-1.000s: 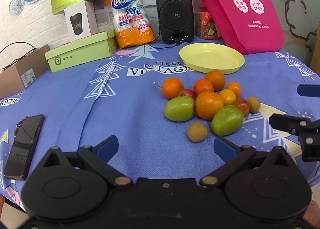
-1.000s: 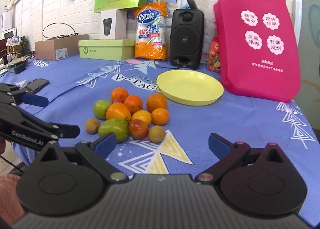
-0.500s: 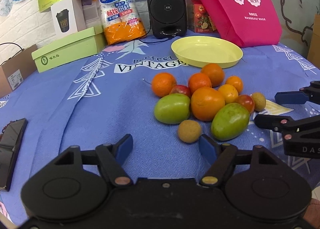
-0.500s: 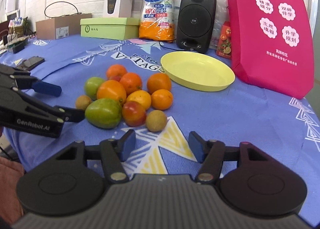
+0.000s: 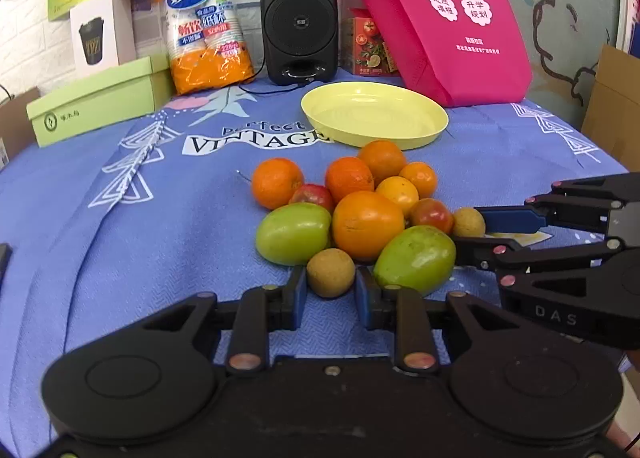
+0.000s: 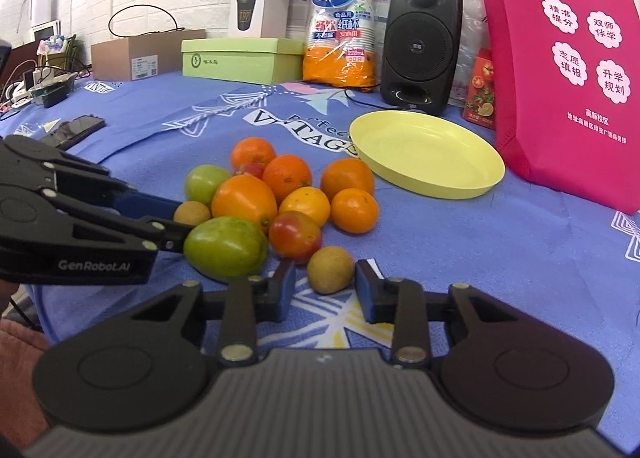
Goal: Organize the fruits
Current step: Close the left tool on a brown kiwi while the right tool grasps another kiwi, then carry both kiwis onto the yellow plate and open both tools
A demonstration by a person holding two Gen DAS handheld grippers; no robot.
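Observation:
A pile of oranges (image 5: 367,224), green mangoes (image 5: 416,259) and red fruits lies on the blue cloth, in front of an empty yellow plate (image 5: 374,120). My left gripper (image 5: 330,285) has its jaws close on either side of a small brown fruit (image 5: 330,272) at the pile's near edge, pads touching or nearly touching it. My right gripper (image 6: 325,285) likewise straddles another small brown fruit (image 6: 330,269), with small gaps at its pads. Each gripper also shows from the side in the other view: the right gripper (image 5: 476,228), the left gripper (image 6: 176,218). The plate also shows in the right wrist view (image 6: 428,154).
At the back stand a black speaker (image 5: 299,16), a pink bag (image 5: 440,18), an orange pack of paper cups (image 5: 204,26) and a green box (image 5: 96,102). A phone (image 6: 78,128) lies on the cloth at the left.
Both grippers have moved forward to the pile and narrowed, each closing in around a small brown fruit. The fruits have not moved.

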